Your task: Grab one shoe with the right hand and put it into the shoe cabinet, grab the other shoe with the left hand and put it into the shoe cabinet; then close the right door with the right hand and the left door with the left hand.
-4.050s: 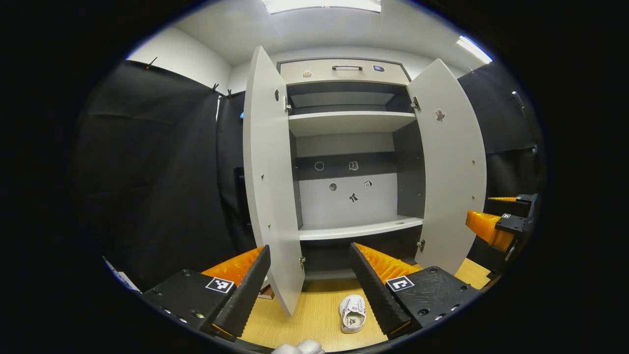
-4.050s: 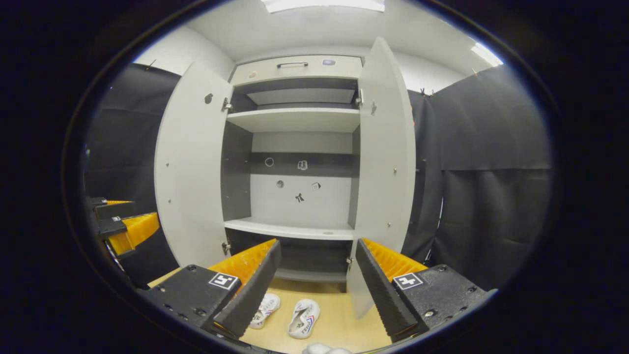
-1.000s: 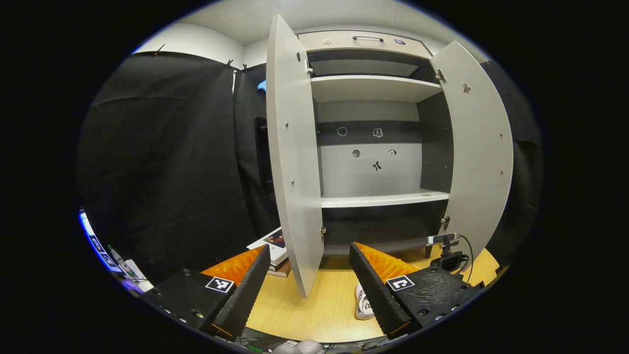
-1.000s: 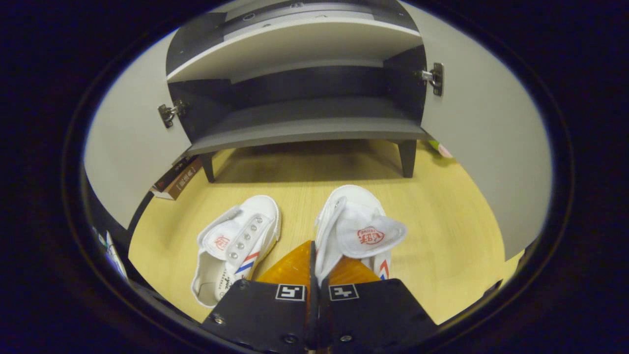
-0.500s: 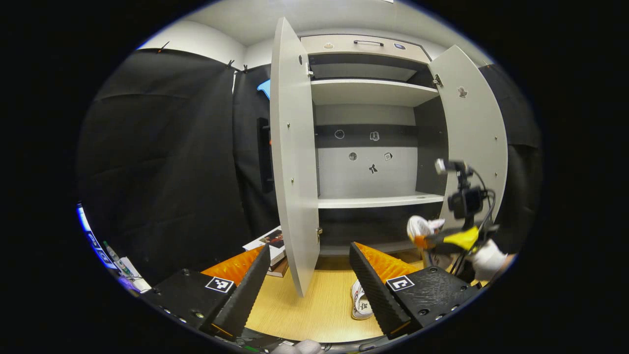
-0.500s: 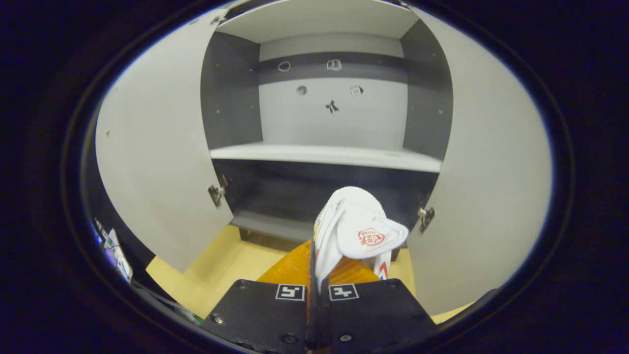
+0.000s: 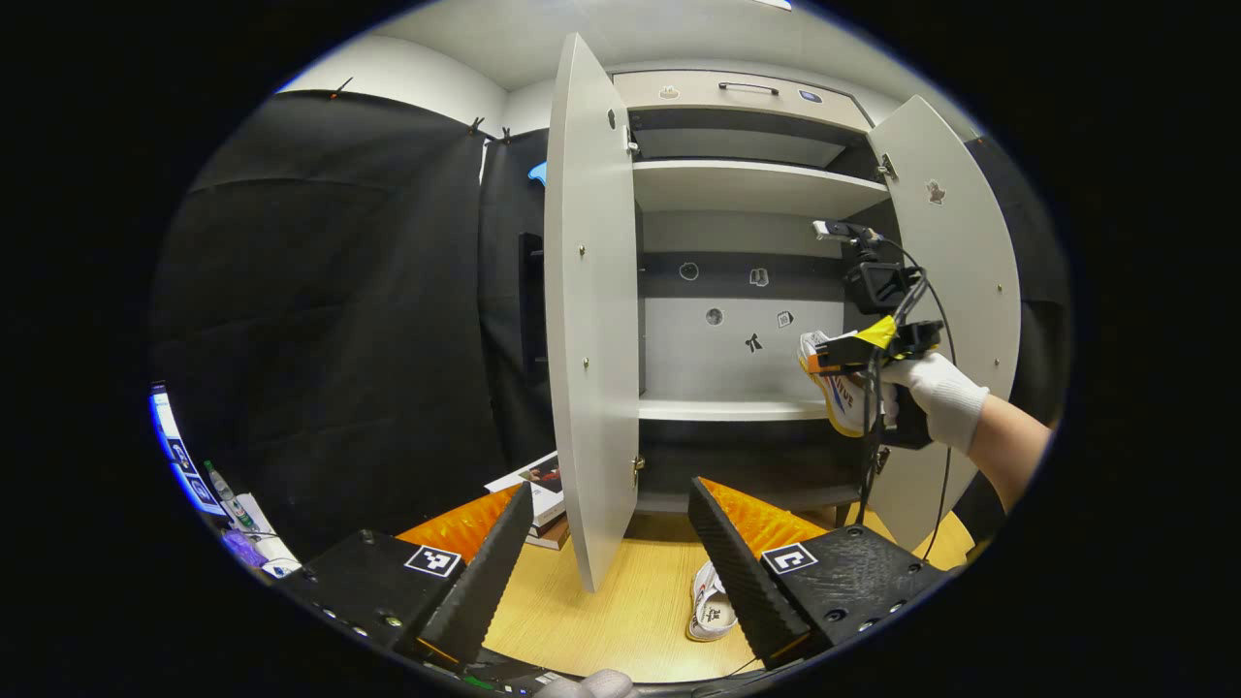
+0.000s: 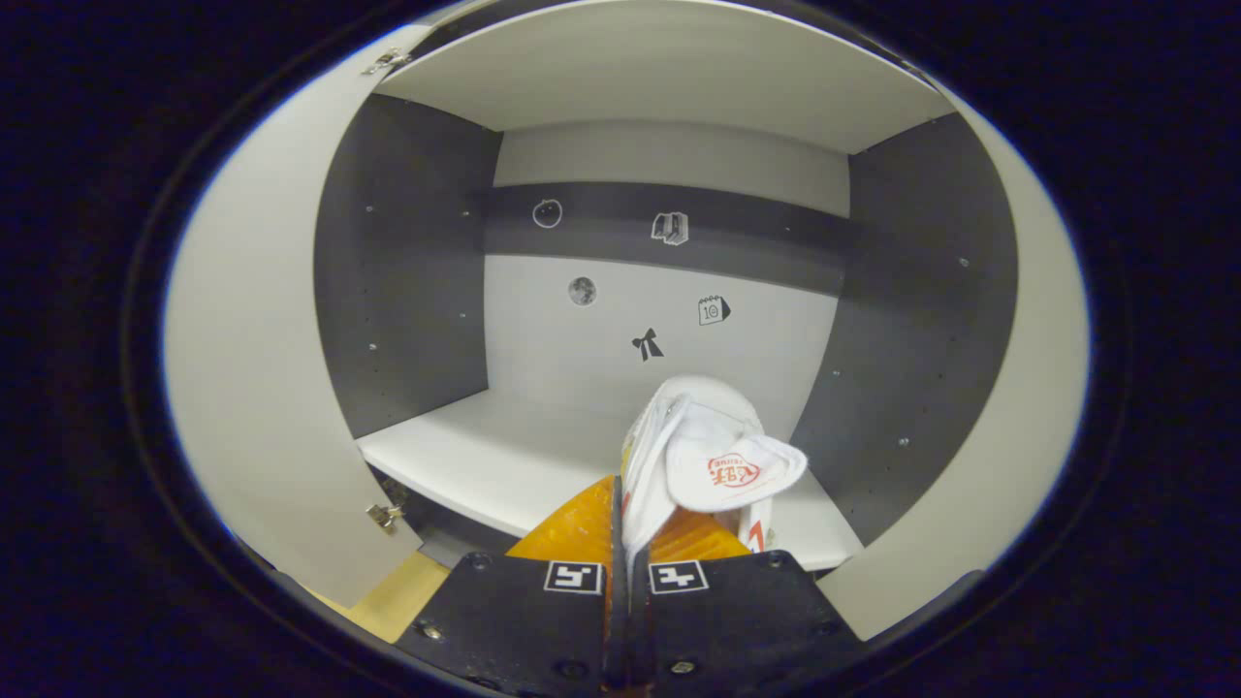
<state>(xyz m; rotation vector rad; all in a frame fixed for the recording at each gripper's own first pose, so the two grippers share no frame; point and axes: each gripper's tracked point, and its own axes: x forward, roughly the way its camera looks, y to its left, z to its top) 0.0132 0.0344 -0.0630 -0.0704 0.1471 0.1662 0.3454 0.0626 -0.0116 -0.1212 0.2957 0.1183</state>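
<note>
My right gripper is shut on the side wall of a white shoe with a red logo on its tongue flap. It holds the shoe just in front of the cabinet's pale middle shelf. In the left gripper view that right gripper and its shoe hang at the cabinet's right side, level with the middle shelf. My left gripper stands open and empty, low over the floor. The second white shoe lies on the wooden floor, partly behind my right finger.
Both doors stand wide open: the left door and the right door. A gloved hand holds the right gripper. Books lie on the floor left of the cabinet. Black cloth hangs on the left.
The right gripper closed on a shoe on the floor and has lifted it up to the level of the middle shelf. The left gripper has barely moved.
</note>
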